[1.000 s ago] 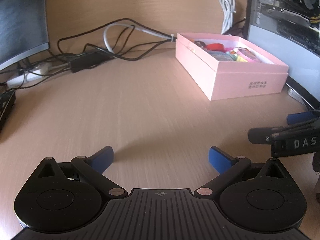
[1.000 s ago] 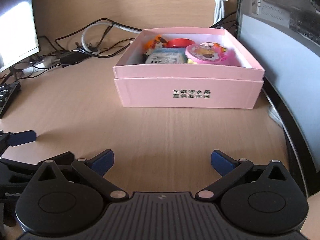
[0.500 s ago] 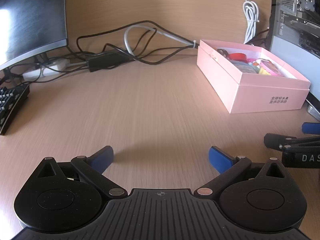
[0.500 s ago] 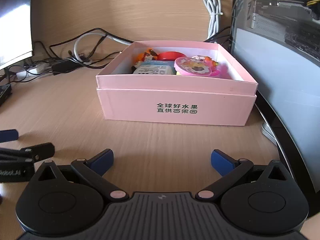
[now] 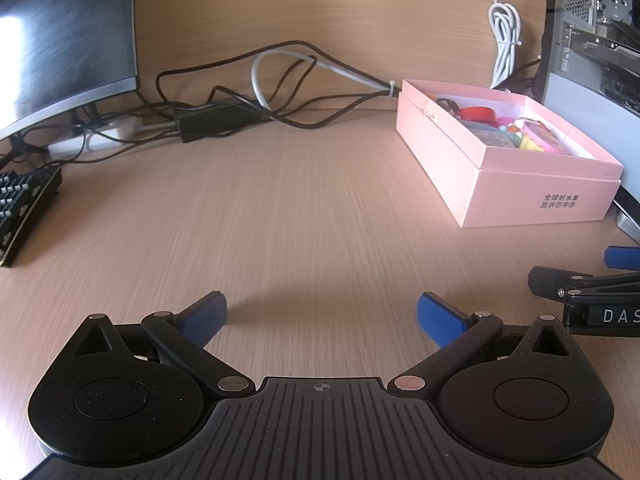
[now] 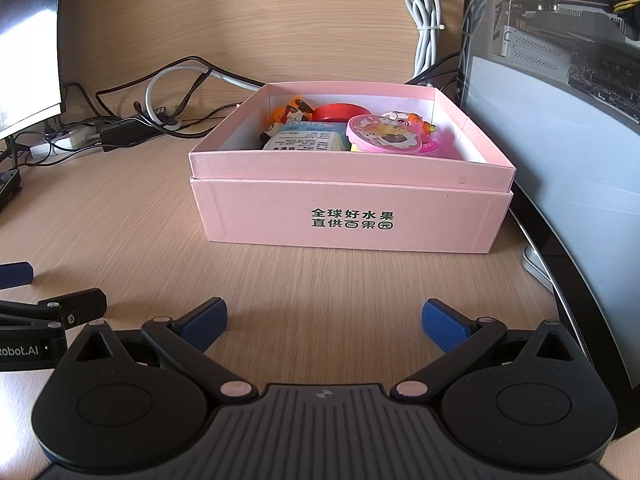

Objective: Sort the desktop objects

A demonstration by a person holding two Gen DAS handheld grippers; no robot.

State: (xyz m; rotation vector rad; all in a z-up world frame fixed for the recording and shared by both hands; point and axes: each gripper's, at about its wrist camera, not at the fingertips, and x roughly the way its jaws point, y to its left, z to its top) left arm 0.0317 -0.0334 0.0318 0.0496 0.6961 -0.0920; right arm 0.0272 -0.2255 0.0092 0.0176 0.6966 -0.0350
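Note:
A pink cardboard box stands on the wooden desk in front of my right gripper, which is open and empty a short way before it. Inside lie a pink round case, a red round thing, a printed packet and an orange figure. In the left wrist view the same box sits at the right, and my left gripper is open over bare desk with nothing between its fingers. The right gripper's fingertip shows at that view's right edge.
A monitor and a keyboard stand at the left. Black and grey cables and a power brick lie along the back wall. A computer case stands right of the box, with a white coiled cable hanging behind.
Both grippers have drawn back and lifted a little, so the box looks farther off and more of the desk, monitor and keyboard shows. Both stay open and empty.

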